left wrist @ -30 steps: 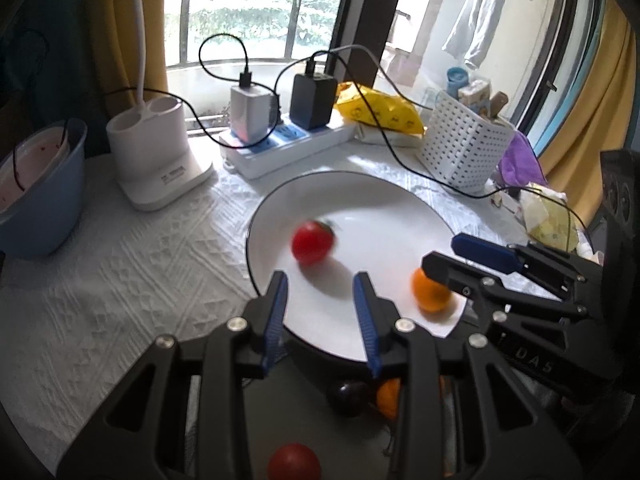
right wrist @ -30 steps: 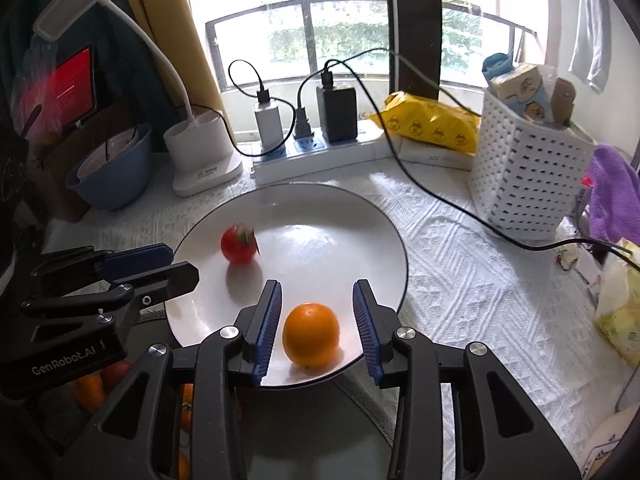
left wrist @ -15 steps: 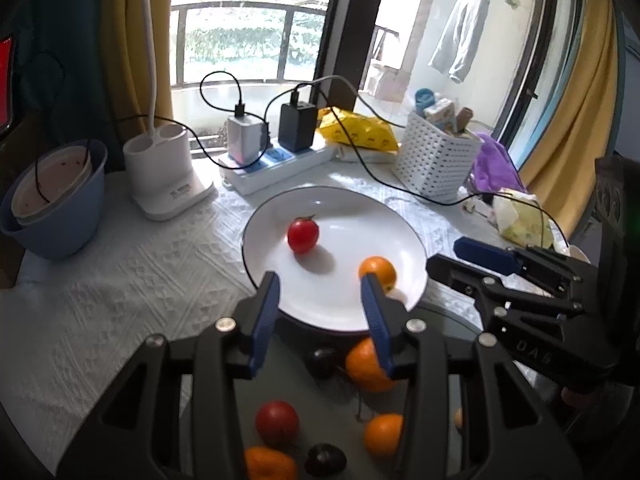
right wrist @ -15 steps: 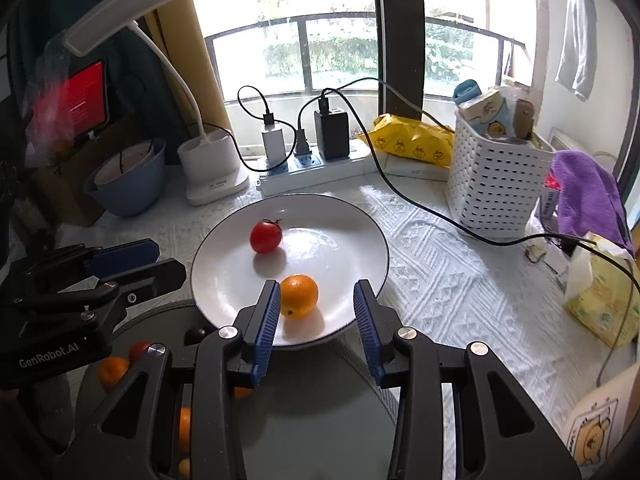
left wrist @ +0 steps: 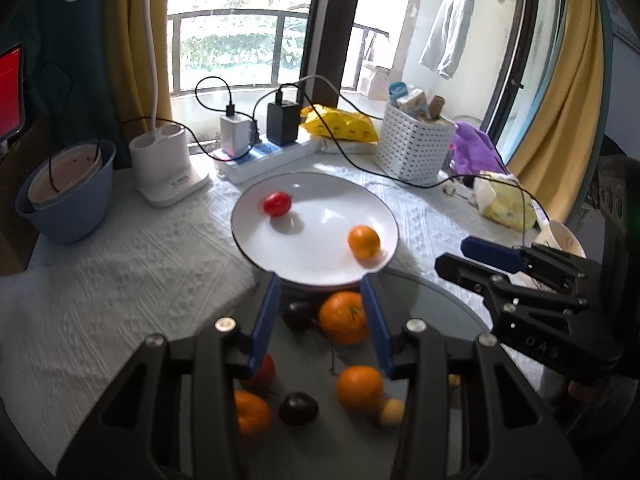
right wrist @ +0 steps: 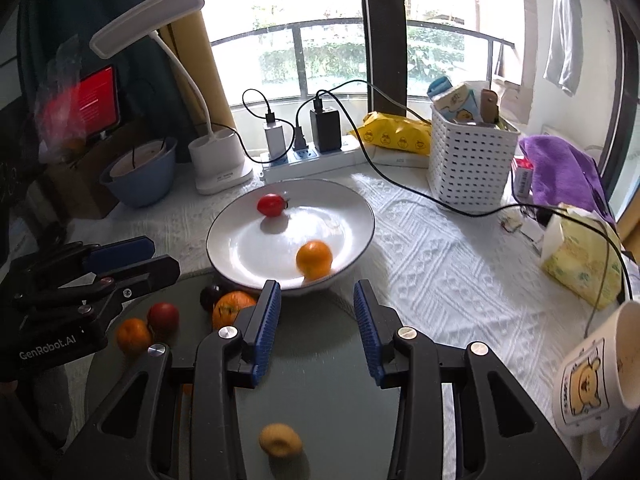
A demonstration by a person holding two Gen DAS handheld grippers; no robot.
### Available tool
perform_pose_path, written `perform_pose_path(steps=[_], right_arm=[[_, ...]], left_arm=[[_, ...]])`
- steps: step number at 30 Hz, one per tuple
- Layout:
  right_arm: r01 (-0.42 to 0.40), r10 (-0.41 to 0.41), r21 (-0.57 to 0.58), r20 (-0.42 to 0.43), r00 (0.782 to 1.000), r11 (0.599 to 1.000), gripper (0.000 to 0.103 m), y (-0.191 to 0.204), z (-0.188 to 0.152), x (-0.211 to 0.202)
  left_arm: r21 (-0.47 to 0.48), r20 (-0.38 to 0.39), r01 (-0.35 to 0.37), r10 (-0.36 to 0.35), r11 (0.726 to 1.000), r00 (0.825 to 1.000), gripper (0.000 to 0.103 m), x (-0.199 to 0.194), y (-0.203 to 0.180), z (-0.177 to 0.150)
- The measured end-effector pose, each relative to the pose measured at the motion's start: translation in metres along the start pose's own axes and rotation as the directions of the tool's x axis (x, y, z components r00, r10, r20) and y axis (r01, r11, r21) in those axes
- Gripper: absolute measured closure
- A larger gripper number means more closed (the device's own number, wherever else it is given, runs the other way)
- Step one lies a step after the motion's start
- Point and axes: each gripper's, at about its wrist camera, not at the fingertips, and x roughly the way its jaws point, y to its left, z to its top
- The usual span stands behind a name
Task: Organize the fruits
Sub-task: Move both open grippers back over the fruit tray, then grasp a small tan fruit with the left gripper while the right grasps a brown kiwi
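2 fruits sit on the white plate [right wrist: 360, 216]: a tomato [right wrist: 272, 204] at its far side, an orange [right wrist: 314, 259] near its front rim; left tongs [left wrist: 320, 304] and right tongs [right wrist: 316, 312] hang released, empty, above the dark tray [right wrist: 320, 380] of remaining fruit.

white plate [right wrist: 352, 216], dark rim; red tomato [right wrist: 272, 205]; orange mandarin [right wrist: 314, 259]; white embossed tablecloth [right wrist: 440, 264]; blue bowl [right wrist: 140, 184]; purple cloth [right wrist: 564, 168]

Table [right wrist: 432, 264]: white textured cloth — covers it fully.
On cloth: white plate [right wrist: 356, 216], lamp base [right wrist: 220, 164], power strip [right wrist: 316, 160], blue bowl [right wrist: 140, 176], white basket [right wrist: 468, 160], mug [right wrist: 596, 372] — round glass tray [right wrist: 320, 360].
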Motion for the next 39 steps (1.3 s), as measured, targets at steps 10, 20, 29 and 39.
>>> perform_pose_path(steps=[10, 20, 29, 39], right_arm=[[-0.019, 0.019, 0.017, -0.006, 1.0, 1.0, 0.063, -0.003, -0.029, -0.014], [-0.043, 0.044, 0.026, -0.025, 0.999, 0.999, 0.063, -0.001, -0.052, -0.02], [-0.047, 0.049, 0.026, -0.054, 0.997, 0.999, 0.063, 0.0, -0.072, -0.021], [-0.098, 0.098, 0.01, -0.059, 0.993, 0.995, 0.063, 0.004, -0.078, -0.022]], left_arm=[[0.02, -0.032, -0.004, 0.004, 1.0, 0.999, 0.059, -0.008, -0.019, -0.027], [0.017, -0.067, -0.003, 0.004, 1.0, 0.998, 0.059, -0.008, -0.03, -0.051], [-0.006, -0.104, 0.002, -0.002, 1.0, 0.995, 0.059, -0.006, -0.039, -0.072], [-0.018, -0.144, 0.015, -0.018, 1.0, 0.989, 0.059, 0.002, -0.048, -0.085]])
